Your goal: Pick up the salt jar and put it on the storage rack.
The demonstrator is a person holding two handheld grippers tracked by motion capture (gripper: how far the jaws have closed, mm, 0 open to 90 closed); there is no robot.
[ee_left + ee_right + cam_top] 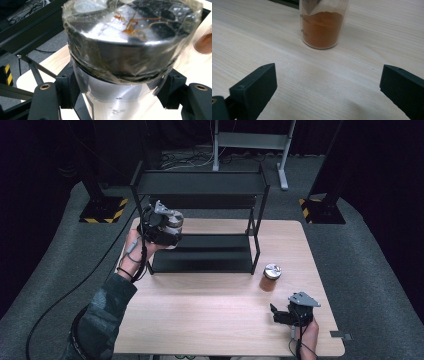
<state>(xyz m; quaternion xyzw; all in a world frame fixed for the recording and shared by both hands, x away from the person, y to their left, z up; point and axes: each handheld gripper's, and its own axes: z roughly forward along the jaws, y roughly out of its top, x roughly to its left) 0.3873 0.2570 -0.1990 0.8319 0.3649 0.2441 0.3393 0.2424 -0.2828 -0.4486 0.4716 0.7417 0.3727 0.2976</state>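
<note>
Gripping the clear jar (117, 82) low beneath its wrapped lid, the left gripper (162, 227) risks slippage; the right gripper (327, 82) stands open.

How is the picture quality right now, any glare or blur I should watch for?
Left gripper view: the held jar sits too close, soft, with bright glare on its wrapped lid. Right gripper view: the orange spice jar and table are evenly lit, the jaws slightly soft. High view: table bright, surroundings dark.
</note>
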